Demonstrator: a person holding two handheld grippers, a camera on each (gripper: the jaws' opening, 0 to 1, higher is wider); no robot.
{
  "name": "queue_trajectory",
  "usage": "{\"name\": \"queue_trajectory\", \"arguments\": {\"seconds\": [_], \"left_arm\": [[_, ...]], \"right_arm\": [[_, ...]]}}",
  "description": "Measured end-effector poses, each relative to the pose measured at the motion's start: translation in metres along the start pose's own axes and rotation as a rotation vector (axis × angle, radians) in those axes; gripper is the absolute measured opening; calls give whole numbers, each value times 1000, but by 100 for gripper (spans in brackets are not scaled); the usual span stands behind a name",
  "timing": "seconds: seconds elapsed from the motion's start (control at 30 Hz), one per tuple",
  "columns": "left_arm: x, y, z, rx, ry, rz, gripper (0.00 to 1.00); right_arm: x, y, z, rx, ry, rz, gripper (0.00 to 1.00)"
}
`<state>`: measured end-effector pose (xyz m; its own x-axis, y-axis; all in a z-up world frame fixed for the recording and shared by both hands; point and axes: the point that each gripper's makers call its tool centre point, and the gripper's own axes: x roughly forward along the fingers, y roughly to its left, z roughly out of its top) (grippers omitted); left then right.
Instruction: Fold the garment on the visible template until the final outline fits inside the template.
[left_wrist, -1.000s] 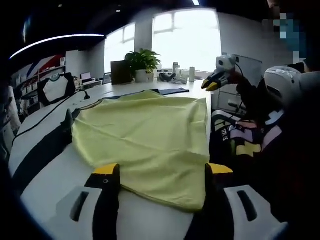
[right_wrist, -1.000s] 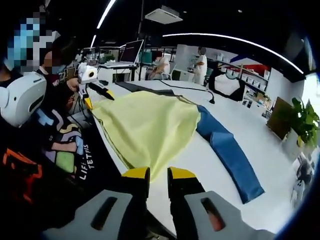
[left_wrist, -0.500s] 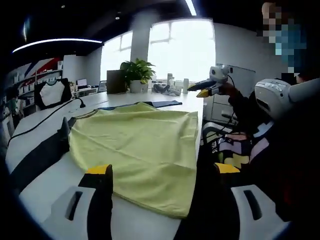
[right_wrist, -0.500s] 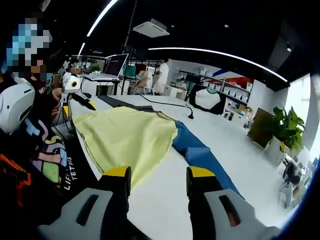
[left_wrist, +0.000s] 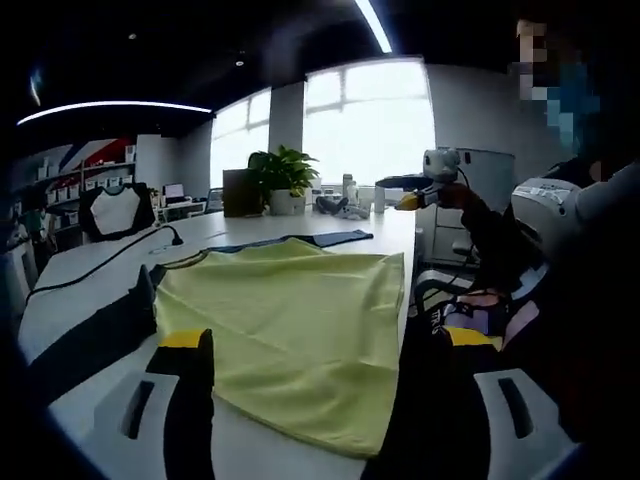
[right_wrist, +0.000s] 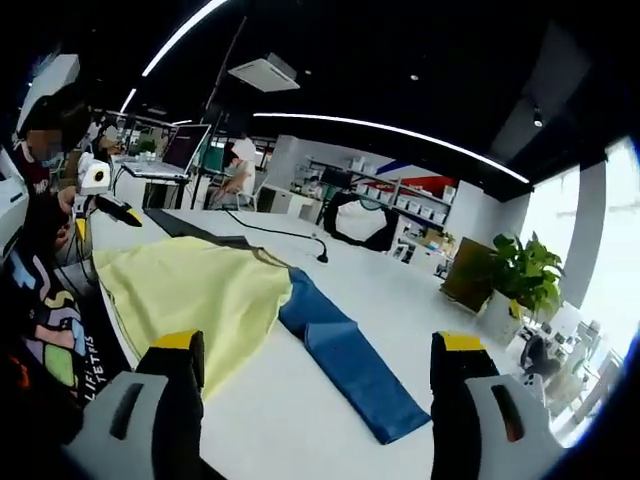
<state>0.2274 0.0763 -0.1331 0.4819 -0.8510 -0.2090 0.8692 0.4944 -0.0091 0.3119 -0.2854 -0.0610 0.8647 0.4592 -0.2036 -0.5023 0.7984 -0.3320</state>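
A yellow garment (left_wrist: 290, 325) lies flat on the white table, with a blue sleeve (left_wrist: 335, 239) sticking out at its far end. The black template (left_wrist: 90, 335) shows as a dark band along its left side. My left gripper (left_wrist: 325, 345) hovers open above the garment's near hem with nothing between its jaws. From the other end, the yellow garment (right_wrist: 195, 290) and the blue sleeve (right_wrist: 345, 360) stretch away from my right gripper (right_wrist: 320, 345), which is open wide and empty. The right gripper (left_wrist: 420, 192) is in the air at the table's far corner.
A person in dark printed clothes (left_wrist: 520, 260) stands along the table's edge. A potted plant (left_wrist: 283, 170), bottles and a laptop stand at the far end. A black cable (right_wrist: 290, 235) runs across the table. People work at desks (right_wrist: 240, 170) behind.
My right gripper's jaws have spread from nearly shut to wide apart, and it has lifted away from the garment's corner. The left gripper has stayed open and shifted a little off the hem.
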Motion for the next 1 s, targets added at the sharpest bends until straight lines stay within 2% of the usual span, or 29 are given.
{"name": "queue_trajectory", "arguments": {"seconds": [0.1,0.27,0.43,0.5,0.57,0.77,1.0], "left_arm": [[0,2,4,2,-14,9,98],[2,5,12,9,-39,26,99],[3,5,14,13,-44,31,99],[3,5,14,13,-44,34,99],[4,6,13,12,-41,36,99],[3,8,14,19,-50,44,99],[-1,10,18,25,-63,63,100]], "right_arm": [[2,-12,5,32,-26,-20,99],[8,-26,2,69,-31,-34,99],[14,-42,-6,116,-7,-60,99],[16,-44,-10,143,10,-48,97],[17,-48,-12,139,8,-58,97],[21,-71,-30,160,52,-105,96],[29,-96,-64,190,125,-148,91]]}}
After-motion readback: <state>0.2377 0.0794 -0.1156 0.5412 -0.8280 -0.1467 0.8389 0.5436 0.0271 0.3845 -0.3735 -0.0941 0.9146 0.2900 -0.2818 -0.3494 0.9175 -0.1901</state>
